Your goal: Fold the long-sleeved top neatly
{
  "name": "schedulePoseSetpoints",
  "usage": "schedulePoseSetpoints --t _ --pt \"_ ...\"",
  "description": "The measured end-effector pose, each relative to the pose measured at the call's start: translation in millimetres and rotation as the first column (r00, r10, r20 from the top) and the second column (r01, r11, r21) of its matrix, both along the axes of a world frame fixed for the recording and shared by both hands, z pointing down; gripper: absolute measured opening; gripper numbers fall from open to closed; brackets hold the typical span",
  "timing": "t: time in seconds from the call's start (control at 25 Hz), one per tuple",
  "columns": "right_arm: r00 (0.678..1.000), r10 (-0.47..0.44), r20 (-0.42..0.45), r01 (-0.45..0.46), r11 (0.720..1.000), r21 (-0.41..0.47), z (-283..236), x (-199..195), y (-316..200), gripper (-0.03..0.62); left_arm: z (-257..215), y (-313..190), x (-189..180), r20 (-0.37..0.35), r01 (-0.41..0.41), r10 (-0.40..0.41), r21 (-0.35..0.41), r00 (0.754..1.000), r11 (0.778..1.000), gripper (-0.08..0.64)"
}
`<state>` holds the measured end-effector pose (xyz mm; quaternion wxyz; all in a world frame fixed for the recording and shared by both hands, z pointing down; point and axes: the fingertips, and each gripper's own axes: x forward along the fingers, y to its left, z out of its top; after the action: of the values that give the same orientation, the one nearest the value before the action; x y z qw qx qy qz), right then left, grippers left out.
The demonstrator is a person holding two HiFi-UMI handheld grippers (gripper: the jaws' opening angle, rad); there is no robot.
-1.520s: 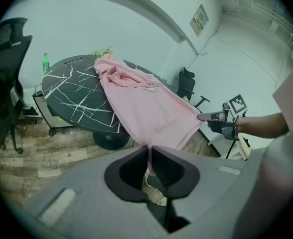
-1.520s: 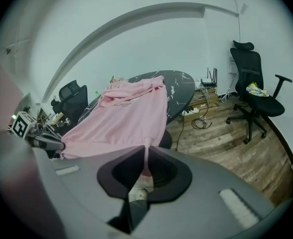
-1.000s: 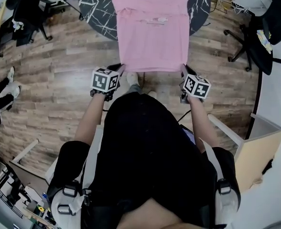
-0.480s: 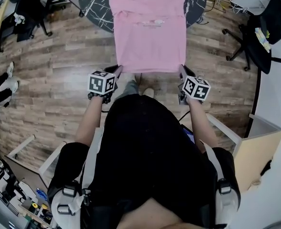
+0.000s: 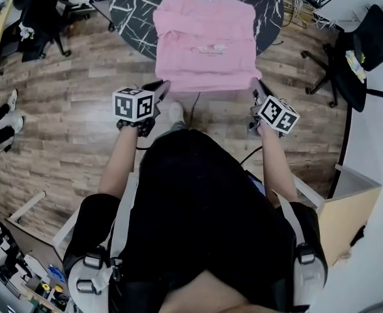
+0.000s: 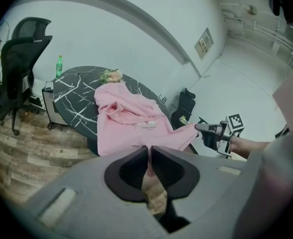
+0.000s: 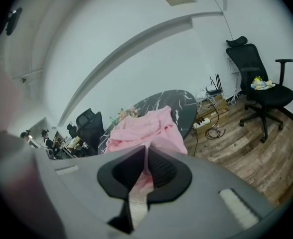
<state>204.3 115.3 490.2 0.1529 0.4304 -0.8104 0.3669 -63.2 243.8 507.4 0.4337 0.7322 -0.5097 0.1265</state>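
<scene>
A pink long-sleeved top [image 5: 204, 41] lies partly on a round, dark marbled worktop [image 5: 127, 8], with its near hem drawn off the edge toward the person. The left tongs [image 5: 161, 87] and the right tongs [image 5: 256, 85] are each clamped on one hem corner — keeping the cloth taut and level, probably so the lower half folds up evenly.

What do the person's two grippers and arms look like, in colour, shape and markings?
The left gripper and the right gripper look alike: each has a grey body, two black jaws and a white cube bearing black square markers. The person wears a black top with short sleeves, so the forearms are uncovered.
</scene>
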Motion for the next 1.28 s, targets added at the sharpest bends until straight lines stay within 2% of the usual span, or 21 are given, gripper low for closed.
schedulePoseSetpoints --t 0.16,0.52,0.72,1.0,1.28 --pt "1.000 0.019 -0.002 -0.019 0.999 0.044 -16 -23 -45 0.025 -14 -45 -24 0.004 -0.014 0.014 0.028 1.000 1.000 0.035" --pt "0.996 0.064 0.059 -0.069 0.995 0.075 -44 -63 -132 0.025 -46 -135 -65 -0.160 0.042 -0.028 0.087 0.987 0.995 0.035" --pt "0.997 0.044 0.071 -0.049 0.997 0.067 -44 -80 -176 0.025 -44 -178 -78 -0.159 0.079 -0.066 0.073 0.985 0.994 0.035" --pt "0.997 0.000 0.073 0.003 0.999 -0.036 -15 -94 -227 0.025 -18 -225 -94 -0.140 0.144 -0.143 -0.002 0.980 0.990 0.035" --pt "0.996 -0.050 0.073 0.060 0.987 -0.147 21 -111 -262 0.025 9 -255 -110 -0.134 0.210 -0.220 -0.087 0.966 0.974 0.035"
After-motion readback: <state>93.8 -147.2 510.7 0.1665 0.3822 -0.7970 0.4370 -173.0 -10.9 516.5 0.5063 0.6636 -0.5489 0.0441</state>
